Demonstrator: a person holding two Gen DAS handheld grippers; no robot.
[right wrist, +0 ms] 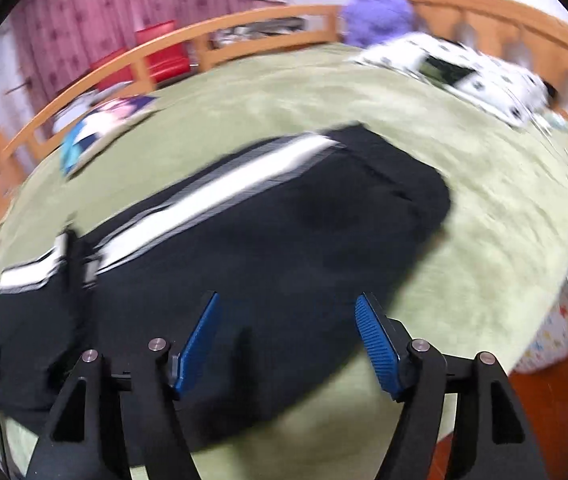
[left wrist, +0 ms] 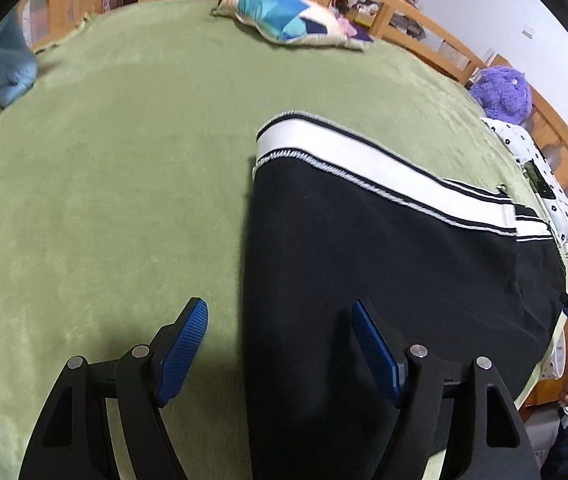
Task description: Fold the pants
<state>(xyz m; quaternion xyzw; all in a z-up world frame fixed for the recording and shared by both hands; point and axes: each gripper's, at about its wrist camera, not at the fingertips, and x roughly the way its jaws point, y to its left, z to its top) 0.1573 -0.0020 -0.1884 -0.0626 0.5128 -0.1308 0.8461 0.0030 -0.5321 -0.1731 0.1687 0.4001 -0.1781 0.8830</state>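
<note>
Black pants (left wrist: pixel 384 248), white-striped, lie flat on fuzzy green blanket (left wrist: pixel 104 184).

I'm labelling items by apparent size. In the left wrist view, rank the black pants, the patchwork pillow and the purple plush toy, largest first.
1. black pants, by far
2. patchwork pillow
3. purple plush toy

The pants lie nearest the camera, so true sizes stay unsure.

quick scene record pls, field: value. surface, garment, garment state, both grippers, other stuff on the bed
surface: green blanket on a bed with a wooden rail
garment: black pants with a white side stripe
garment state: lying flat, looks folded lengthwise
left gripper: open, empty, over the pants' edge
right gripper: open, empty, above the pants
other: patchwork pillow, purple plush toy, blue cloth
</note>
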